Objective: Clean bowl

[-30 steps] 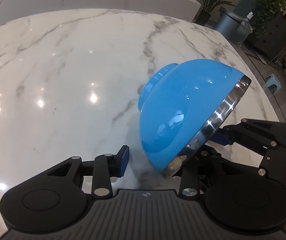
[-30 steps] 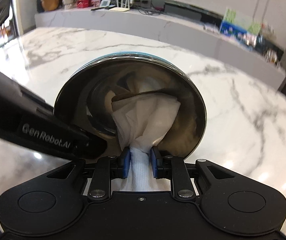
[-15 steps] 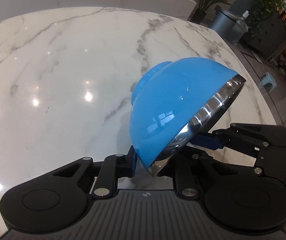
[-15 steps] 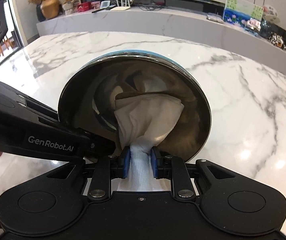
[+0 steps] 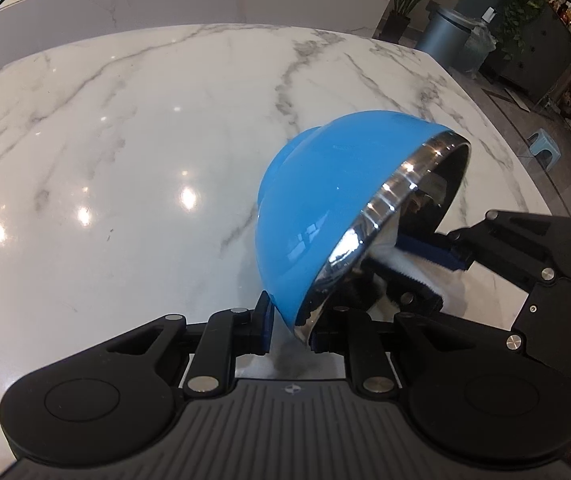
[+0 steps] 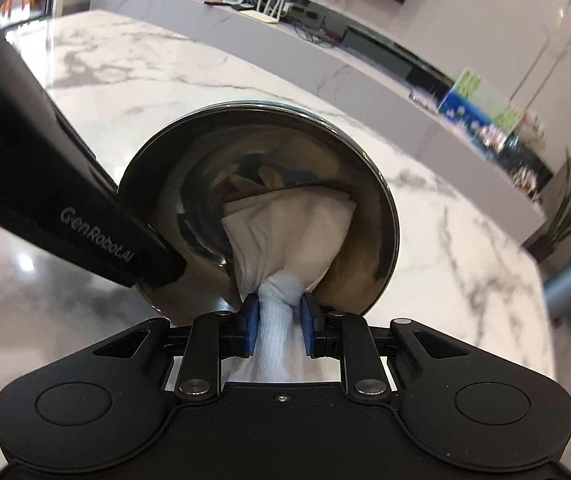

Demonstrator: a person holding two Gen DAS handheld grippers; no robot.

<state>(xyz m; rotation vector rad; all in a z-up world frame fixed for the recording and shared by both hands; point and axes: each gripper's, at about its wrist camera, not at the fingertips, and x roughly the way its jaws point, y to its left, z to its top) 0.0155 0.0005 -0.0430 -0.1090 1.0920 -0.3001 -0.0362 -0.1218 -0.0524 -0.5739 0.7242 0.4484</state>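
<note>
While we hold the blue bowl (image 5: 325, 200) tipped on its side above the marble bench (image 5: 125, 140), our left tongs (image 5: 289, 330) stay clamped on its steel rim, w/ the right tongs (image 6: 276, 330) pinched tight on a white paper towel (image 6: 289, 224) pressed against the bowl's inside.

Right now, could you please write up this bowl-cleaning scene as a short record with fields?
surface: white marble table
bowl: blue bowl with steel lining, tipped on its side, opening toward the right gripper
left gripper: left gripper shut on the bowl's lower rim; its jaws have just been closing
right gripper: right gripper shut on a bunched white paper towel
towel: pressed against the bowl's steel inside
background: grey bin, potted plants, long marble counter
</note>
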